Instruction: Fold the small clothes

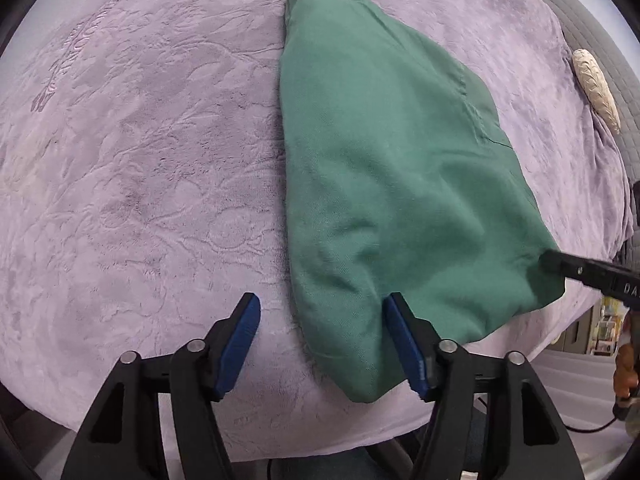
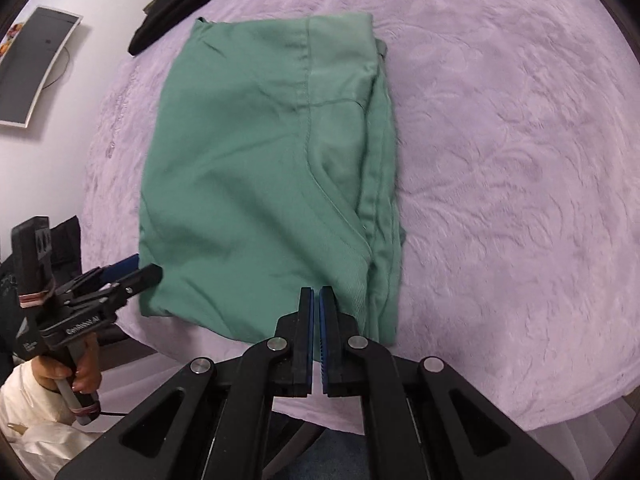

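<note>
The green garment (image 2: pixel 256 184) is laid folded mid-frame, long axis running up-frame. Its lower edge is straddled by the spread left gripper (image 1: pixel 320 312); the right gripper (image 2: pixel 316 300), pressed together and empty, is poised alongside.

surface: lilac embossed plush blanket (image 2: pixel 500 160); wall: pale (image 2: pixel 100 40); on wall: curved dark panel (image 2: pixel 36 68)

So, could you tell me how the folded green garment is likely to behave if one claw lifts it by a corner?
The green garment looks soft and creased, so it would probably droop and partly unfold. Its stacked layers at the right edge could slide apart. On the plush purple blanket it would likely drag rather than glide.
</note>
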The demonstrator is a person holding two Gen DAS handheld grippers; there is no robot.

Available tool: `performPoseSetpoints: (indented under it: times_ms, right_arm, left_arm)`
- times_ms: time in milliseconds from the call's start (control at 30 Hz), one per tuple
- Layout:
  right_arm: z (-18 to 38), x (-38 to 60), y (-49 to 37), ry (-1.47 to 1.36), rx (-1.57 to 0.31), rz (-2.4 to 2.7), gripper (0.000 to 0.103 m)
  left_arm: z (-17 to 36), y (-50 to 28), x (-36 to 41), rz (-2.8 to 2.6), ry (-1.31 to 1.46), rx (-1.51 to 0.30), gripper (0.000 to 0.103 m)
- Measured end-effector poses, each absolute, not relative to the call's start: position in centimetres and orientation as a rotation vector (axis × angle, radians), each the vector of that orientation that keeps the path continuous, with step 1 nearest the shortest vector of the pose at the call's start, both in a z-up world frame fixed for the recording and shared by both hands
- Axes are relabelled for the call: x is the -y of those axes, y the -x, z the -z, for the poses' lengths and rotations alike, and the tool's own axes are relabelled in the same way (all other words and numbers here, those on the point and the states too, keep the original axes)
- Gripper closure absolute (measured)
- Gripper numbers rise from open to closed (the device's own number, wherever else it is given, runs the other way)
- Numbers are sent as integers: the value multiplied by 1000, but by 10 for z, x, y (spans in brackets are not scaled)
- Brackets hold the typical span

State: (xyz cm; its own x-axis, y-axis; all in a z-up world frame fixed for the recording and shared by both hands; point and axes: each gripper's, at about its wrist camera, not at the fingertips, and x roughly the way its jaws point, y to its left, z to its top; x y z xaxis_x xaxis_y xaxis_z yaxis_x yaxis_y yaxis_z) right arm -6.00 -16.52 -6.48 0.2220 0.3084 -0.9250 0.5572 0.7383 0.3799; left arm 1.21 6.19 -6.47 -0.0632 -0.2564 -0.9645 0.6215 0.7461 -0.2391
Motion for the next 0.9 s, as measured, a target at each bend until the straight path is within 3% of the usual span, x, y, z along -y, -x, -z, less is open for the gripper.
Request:
performPoseSetpoints:
  times_ms: [233, 900]
  right_arm:
    - [88, 167, 79, -874, -1414, 264, 100]
    - [52, 179, 79, -850, -1389, 306, 100]
  left_arm:
    - [64, -11, -64, 726, -313, -1480, 35]
    - [32, -16, -56, 683, -359, -1404, 35]
